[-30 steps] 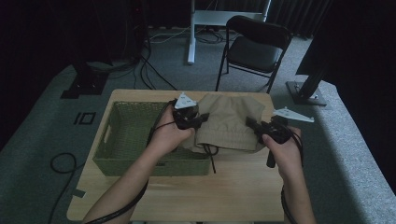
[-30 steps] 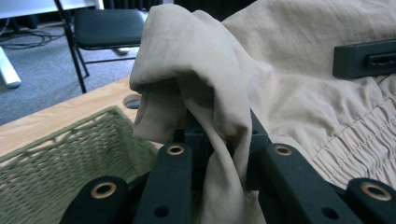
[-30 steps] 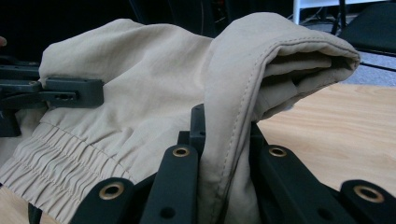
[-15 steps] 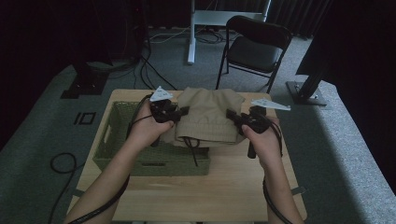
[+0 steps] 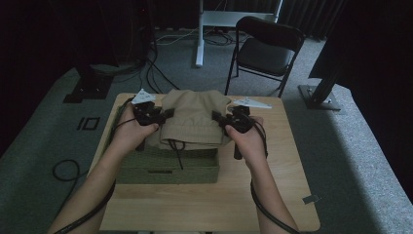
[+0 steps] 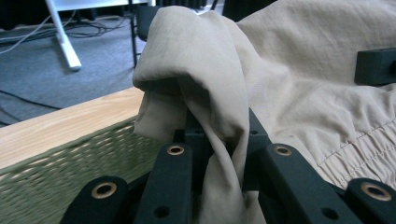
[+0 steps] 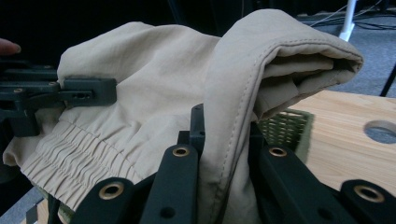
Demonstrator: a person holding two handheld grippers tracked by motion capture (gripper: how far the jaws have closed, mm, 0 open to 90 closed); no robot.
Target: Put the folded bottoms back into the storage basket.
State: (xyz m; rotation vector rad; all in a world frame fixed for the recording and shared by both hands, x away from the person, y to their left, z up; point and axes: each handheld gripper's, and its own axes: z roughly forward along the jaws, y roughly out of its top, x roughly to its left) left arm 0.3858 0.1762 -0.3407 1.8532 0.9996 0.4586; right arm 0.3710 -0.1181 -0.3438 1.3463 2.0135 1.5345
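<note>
Khaki shorts (image 5: 195, 119) over basket (image 5: 168, 165), stitched hem close-up

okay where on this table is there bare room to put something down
The near strip of the table, between the basket and the front edge, is bare wood. So is the right side, from the right gripper to the table's right edge. It is crowded at the far left: the basket sits there, with the folded beige garment held over it by the left gripper too.

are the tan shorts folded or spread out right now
Folded: the tan shorts hang as a compact bundle, layered edges doubled over, pinched between the left gripper and right gripper above the green basket.
</note>
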